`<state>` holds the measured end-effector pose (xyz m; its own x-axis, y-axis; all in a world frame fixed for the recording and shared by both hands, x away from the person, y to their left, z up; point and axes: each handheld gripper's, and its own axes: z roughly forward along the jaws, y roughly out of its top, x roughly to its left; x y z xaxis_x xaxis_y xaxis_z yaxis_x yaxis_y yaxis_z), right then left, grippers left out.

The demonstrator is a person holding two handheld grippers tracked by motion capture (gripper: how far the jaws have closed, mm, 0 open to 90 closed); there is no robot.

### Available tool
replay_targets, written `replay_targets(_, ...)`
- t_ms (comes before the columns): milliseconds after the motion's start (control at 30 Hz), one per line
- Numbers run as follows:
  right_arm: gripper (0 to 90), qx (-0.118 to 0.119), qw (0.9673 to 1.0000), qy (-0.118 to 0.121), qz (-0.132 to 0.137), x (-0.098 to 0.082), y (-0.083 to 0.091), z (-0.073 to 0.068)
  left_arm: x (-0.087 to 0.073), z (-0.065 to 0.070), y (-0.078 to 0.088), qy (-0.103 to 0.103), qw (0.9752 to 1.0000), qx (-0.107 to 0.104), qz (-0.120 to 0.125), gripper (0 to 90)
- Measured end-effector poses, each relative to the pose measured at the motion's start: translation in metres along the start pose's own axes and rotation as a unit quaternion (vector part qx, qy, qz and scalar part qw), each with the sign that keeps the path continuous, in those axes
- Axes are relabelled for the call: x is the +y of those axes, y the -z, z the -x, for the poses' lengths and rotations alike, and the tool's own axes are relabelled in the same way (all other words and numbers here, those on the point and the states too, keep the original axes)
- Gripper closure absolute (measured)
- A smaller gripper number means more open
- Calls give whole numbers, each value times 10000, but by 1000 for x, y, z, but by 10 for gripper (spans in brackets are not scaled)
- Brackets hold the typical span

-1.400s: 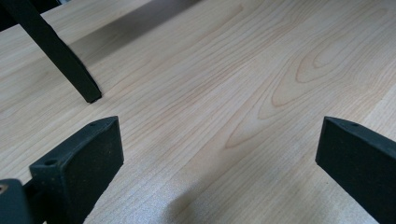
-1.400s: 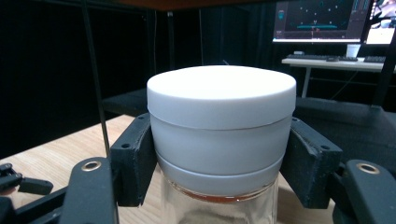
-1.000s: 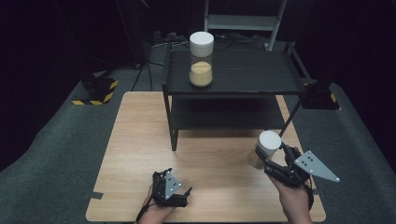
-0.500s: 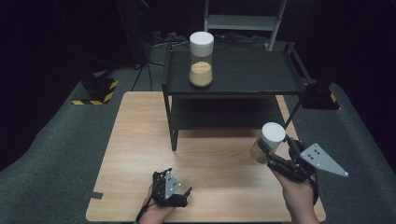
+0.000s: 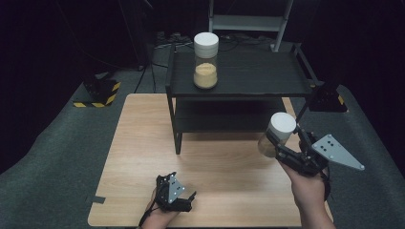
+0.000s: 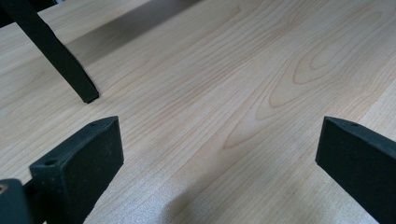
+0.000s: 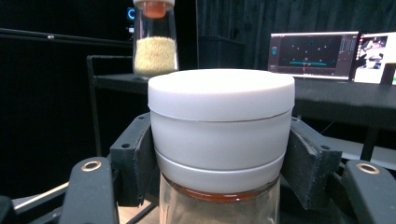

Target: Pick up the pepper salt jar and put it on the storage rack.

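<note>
Right gripper (image 7: 219, 154) clamps a white-lidded jar (image 7: 219, 126), its contents cut off.

Both grippers are black. The right gripper (image 5: 282, 149) carries a grey three-cornered plate (image 5: 335, 151) dotted with small dark holes; in the right gripper view its jaws are thick, matte blocks with screw holes, and two brass-ringed holes sit on the frame below them. The left gripper (image 5: 184, 202) has a smaller grey plate — its jaws are blunt black wedges, each with a small hole.
</note>
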<state>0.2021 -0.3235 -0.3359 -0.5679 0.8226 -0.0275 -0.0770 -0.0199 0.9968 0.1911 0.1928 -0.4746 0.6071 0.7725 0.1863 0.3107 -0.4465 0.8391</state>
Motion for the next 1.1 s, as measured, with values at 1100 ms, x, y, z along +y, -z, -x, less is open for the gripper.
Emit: replay_targets(1100,338,-159,9994,-32,309,69,-50,-6,-3,-4,1,32,9999,-113,69,9)
